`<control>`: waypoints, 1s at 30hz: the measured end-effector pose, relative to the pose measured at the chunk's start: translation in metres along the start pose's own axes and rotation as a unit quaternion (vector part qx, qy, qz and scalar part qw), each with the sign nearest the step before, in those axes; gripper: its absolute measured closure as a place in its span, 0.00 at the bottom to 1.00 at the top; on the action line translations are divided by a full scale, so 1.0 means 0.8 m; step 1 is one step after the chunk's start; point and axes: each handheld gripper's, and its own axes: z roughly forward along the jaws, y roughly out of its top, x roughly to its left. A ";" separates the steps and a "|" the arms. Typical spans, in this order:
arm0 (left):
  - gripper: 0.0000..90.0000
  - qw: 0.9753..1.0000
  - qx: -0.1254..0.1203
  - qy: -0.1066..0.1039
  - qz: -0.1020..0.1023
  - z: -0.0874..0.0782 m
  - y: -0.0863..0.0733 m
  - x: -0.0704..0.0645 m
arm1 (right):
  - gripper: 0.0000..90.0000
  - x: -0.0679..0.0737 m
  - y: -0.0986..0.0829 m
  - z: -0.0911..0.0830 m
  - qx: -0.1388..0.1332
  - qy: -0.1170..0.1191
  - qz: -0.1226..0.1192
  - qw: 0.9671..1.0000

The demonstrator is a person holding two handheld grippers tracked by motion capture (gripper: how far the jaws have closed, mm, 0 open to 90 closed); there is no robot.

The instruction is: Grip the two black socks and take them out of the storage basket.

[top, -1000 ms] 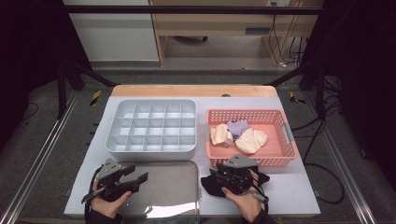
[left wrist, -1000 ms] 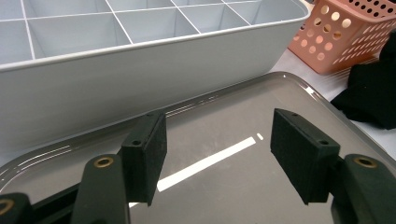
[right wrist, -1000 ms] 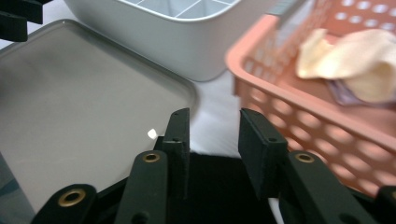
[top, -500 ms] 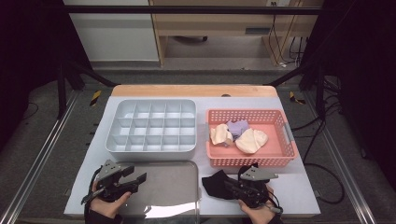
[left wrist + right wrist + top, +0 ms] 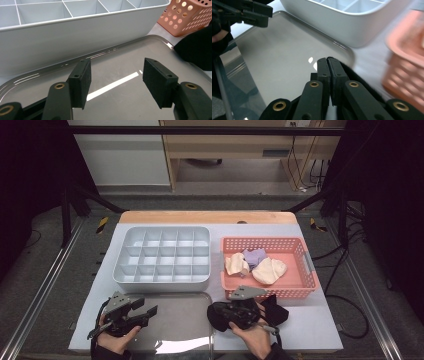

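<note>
Item: sorting station on a grey table (image 5: 310,330), one moment. Far left, a pale grey compartment tray (image 5: 162,256), its cells apparently bare; far right, just beside it, a salmon perforated basket (image 5: 270,287) holding folded cloth pieces, two cream-coloured (image 5: 269,270) and one lilac (image 5: 255,256). Near centre, a shiny metal tray (image 5: 175,320), bare on the part that shows. Left gripper (image 5: 116,80): jaws spread wide apart with nothing between them, hovering low over the near left part of the metal tray and facing the compartment tray's wall. Right gripper (image 5: 328,75): pads pressed together on a dark, thin fabric edge, the black cloth (image 5: 220,312) that bulges round the tool at the metal tray's right rim; the right gripper view is motion-blurred at its right side, so how much fabric lies between the pads is hard to judge. Location of worked item: the black cloth, held at the near right, just in front of the basket and partly over the metal tray's edge. Step in hand, as judged: carrying the black cloth onto the metal tray for folding or laying out. Next move calls for: lowering the cloth onto the tray's bare centre, then bringing the spread left jaws in to catch a free corner so both tools can flatten it.
</note>
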 end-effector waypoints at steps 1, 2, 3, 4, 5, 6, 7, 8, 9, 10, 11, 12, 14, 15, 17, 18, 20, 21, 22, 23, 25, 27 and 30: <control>0.43 1.000 0.002 -0.001 -0.001 0.000 0.000 0.000 | 0.98 0.001 0.004 0.009 0.001 0.004 -0.001 1.000; 0.43 1.000 0.001 -0.001 -0.001 0.000 0.000 0.000 | 0.98 0.003 0.007 0.016 0.003 0.005 0.001 1.000; 0.43 1.000 0.001 -0.002 -0.001 0.001 0.000 0.000 | 0.98 0.005 0.010 0.023 0.005 0.004 0.002 1.000; 0.43 1.000 0.001 -0.002 -0.001 0.001 0.000 0.000 | 0.98 0.006 0.011 0.031 0.009 -0.002 0.004 1.000; 0.43 1.000 0.000 -0.003 -0.002 0.000 0.000 0.000 | 0.97 0.007 0.013 0.037 0.014 -0.007 0.006 1.000; 0.43 1.000 0.000 -0.003 -0.003 0.000 0.000 0.000 | 0.96 0.008 0.014 0.046 0.016 -0.014 0.006 1.000; 0.43 1.000 -0.001 -0.004 -0.002 0.000 0.000 0.000 | 0.95 0.007 0.014 0.051 0.017 -0.021 0.006 1.000; 0.43 1.000 -0.001 -0.004 -0.001 0.000 0.000 0.000 | 0.93 0.006 0.013 0.059 0.021 -0.029 0.007 0.999; 0.43 1.000 -0.001 -0.006 -0.003 0.000 0.000 -0.001 | 0.91 0.006 0.013 0.064 0.024 -0.030 0.009 0.999; 0.43 1.000 -0.002 -0.007 -0.003 0.000 0.000 -0.001 | 0.88 0.005 0.012 0.070 0.029 -0.036 0.008 0.999; 0.43 1.000 -0.001 -0.008 -0.004 0.001 0.000 -0.001 | 0.84 0.005 0.012 0.075 0.032 -0.043 0.008 0.999; 0.42 1.000 -0.001 -0.009 -0.005 0.001 0.000 -0.002 | 0.82 0.004 0.012 0.079 0.035 -0.045 0.006 0.998; 0.41 1.000 -0.001 -0.010 -0.004 0.001 0.000 -0.002 | 0.76 0.002 0.013 0.082 0.032 -0.049 0.009 0.998; 0.41 1.000 -0.001 -0.011 -0.003 0.001 0.000 -0.003 | 0.74 0.001 0.014 0.081 0.027 -0.049 0.008 0.998; 0.41 1.000 -0.002 -0.013 -0.003 0.000 0.001 -0.005 | 0.71 -0.001 0.016 0.074 0.013 -0.046 0.007 0.999; 0.40 1.000 -0.002 -0.013 0.000 0.000 0.002 -0.005 | 0.69 -0.002 0.018 0.068 0.002 -0.044 0.009 0.999; 0.39 1.000 -0.002 -0.016 0.001 0.000 0.002 -0.007 | 0.67 -0.002 0.020 0.058 -0.012 -0.038 0.012 0.999; 0.39 1.000 -0.003 -0.018 -0.001 0.000 0.003 -0.009 | 0.67 -0.002 0.022 0.051 -0.020 -0.038 0.009 0.999; 0.39 1.000 -0.003 -0.020 0.001 -0.001 0.004 -0.010 | 0.66 -0.002 0.023 0.043 -0.030 -0.035 0.006 0.999; 0.39 1.000 -0.004 -0.020 0.000 -0.001 0.004 -0.011 | 0.66 -0.002 0.024 0.036 -0.036 -0.036 0.005 0.999; 0.38 1.000 -0.007 -0.024 0.003 -0.003 0.006 -0.014 | 0.65 -0.003 0.023 0.024 -0.048 -0.034 0.003 0.998; 0.38 1.000 -0.010 -0.026 0.004 -0.005 0.008 -0.018 | 0.66 -0.002 0.019 0.010 -0.058 -0.034 -0.001 0.998; 0.37 0.999 -0.011 -0.030 0.012 -0.005 0.011 -0.026 | 0.66 -0.005 0.007 -0.010 -0.071 -0.044 -0.009 0.996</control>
